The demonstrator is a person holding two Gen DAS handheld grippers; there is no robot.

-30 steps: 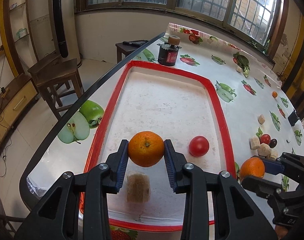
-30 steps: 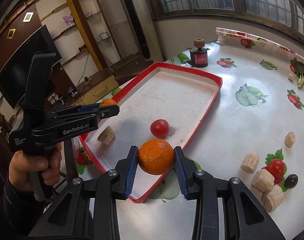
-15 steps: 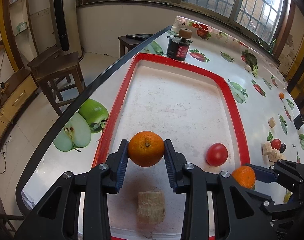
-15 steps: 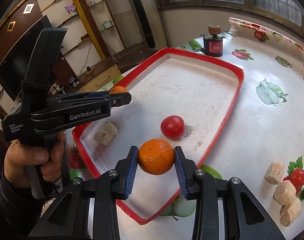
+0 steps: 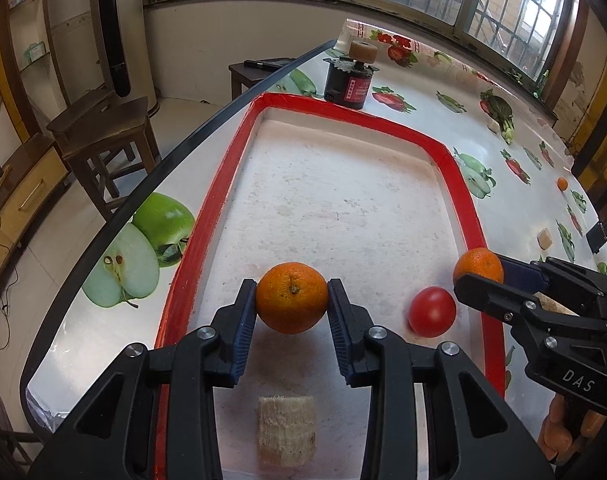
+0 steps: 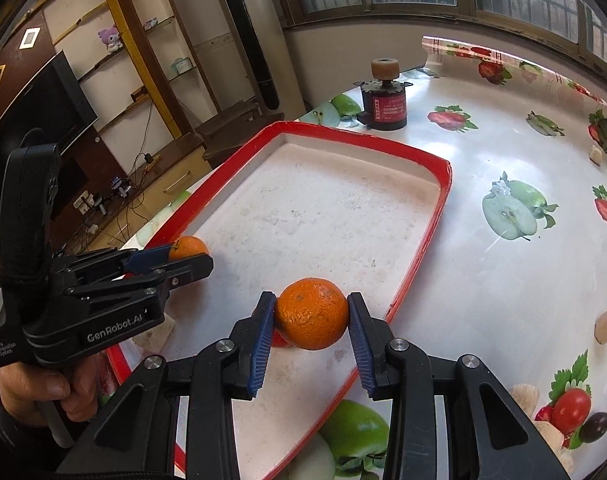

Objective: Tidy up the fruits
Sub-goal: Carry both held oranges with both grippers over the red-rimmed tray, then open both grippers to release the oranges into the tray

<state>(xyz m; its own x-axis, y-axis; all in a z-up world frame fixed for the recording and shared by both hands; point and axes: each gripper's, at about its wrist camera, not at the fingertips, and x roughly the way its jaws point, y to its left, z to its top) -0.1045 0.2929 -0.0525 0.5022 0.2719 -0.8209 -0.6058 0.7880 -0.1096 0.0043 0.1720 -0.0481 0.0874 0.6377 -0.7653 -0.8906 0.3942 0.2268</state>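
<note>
My left gripper [image 5: 291,310] is shut on an orange [image 5: 291,298] and holds it above the near left part of the red-rimmed white tray [image 5: 459,184]. My right gripper [image 6: 310,322] is shut on a second orange [image 6: 311,314] over the tray's near right part [image 6: 423,248]. A red tomato [image 5: 431,312] lies in the tray between the two grippers; in the right wrist view it is mostly hidden behind the orange. A beige block [image 5: 286,430] lies in the tray under the left gripper. The right gripper's orange [image 5: 478,266] and the left gripper's orange [image 6: 189,248] each show in the other view.
A black and red motor [image 5: 349,84] stands beyond the tray's far rim. Beige blocks [image 6: 605,326], a tomato [image 6: 571,404] and a dark fruit [image 6: 595,426] lie on the fruit-print tablecloth at the right. A small orange fruit [image 5: 562,183] lies far right. Wooden stools [image 5: 103,132] stand beside the table's left edge.
Both grippers have moved forward over the tray with their oranges. The right gripper has come from the tray's near rim to above the tomato.
</note>
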